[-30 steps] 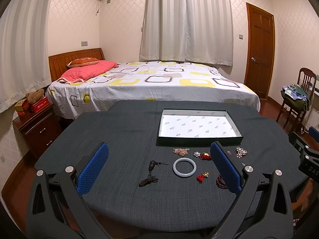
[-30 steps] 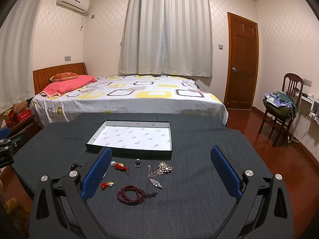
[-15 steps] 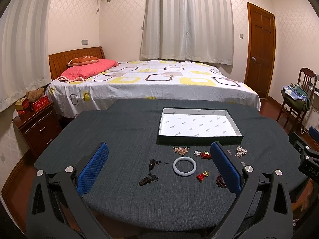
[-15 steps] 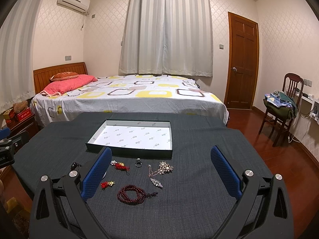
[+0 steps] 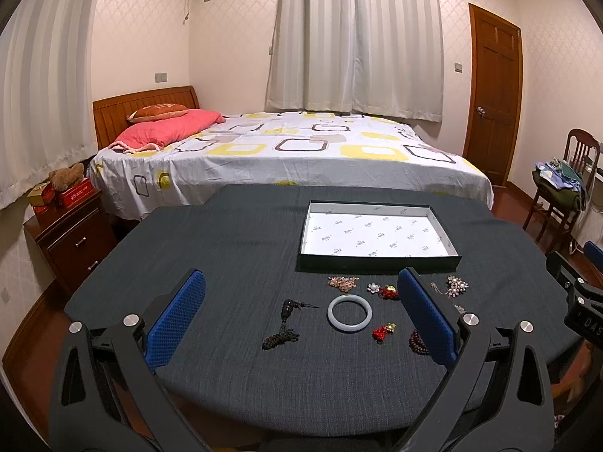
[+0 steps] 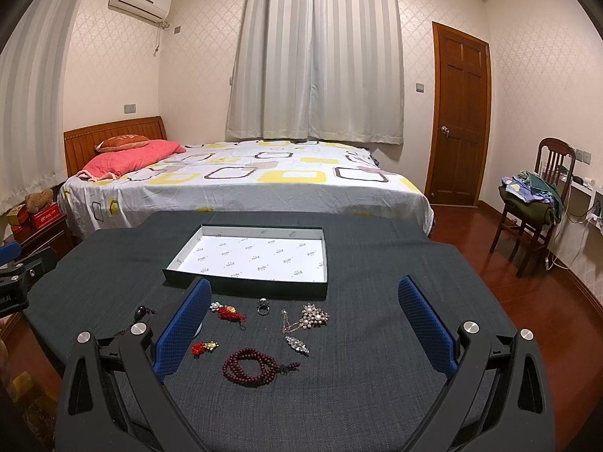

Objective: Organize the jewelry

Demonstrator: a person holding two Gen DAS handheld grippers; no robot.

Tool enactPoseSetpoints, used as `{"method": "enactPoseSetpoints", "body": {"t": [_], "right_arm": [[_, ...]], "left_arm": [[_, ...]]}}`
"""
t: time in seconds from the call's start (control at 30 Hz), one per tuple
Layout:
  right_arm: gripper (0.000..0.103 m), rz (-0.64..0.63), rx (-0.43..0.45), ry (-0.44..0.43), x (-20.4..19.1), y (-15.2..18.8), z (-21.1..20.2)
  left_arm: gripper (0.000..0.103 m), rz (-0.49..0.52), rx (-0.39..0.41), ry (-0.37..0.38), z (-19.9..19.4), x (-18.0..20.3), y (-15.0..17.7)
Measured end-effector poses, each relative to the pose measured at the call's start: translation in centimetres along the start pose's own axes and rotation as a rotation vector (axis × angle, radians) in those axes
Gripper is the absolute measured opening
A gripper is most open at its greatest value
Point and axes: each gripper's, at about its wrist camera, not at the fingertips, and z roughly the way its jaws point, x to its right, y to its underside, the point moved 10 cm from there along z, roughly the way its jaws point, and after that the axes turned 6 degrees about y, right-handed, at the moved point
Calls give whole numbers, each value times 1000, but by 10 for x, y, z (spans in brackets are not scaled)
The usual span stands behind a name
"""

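Dark grey woven cloth covers the round table [image 5: 233,263], and all the jewelry sits on it near the front edge, w/ a shallow rectangular box tray with a white printed paper lining [image 5: 377,235] further back towards the bed [image 5: 286,150]. Tray has nothing in it atm.

Left gripper [image 5: 301,318] hangs above the near edge, blue-padded jaws spread wide, holding nothing. Between its fingers in the left cam: a pale white jade-like bangle [image 5: 349,313] lying flat, a dark knotted cord pendant [image 5: 285,324] to its left, a small red tassel charm with a gold bit [image 5: 383,331] to its right. Closer to the tray: a pinkish-gold chain cluster [image 5: 342,283] and a red knot charm with a white flower [image 5: 384,291].

Right gripper [image 6: 301,326] is the same deal, jaws wide apart, empty, hovering over the right part of the spread. In its view: a dark red wooden bead bracelet [image 6: 250,367] nearest, a small silver ring [image 6: 263,306] just in front of the tray, a pearl-and-rhinestone brooch [image 6: 312,316] right of the ring, and a small crystal leaf pin [image 6: 297,344] btw brooch and beads. Nothing's touching either gripper.
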Motion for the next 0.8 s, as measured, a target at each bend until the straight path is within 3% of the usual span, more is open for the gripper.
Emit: {"method": "enactPoseSetpoints", "body": {"t": [0.8], "right_arm": [[97,-7,1,0,-2,2,0]], "left_arm": [[99,-1,-5,-1,0,0,4]]}}
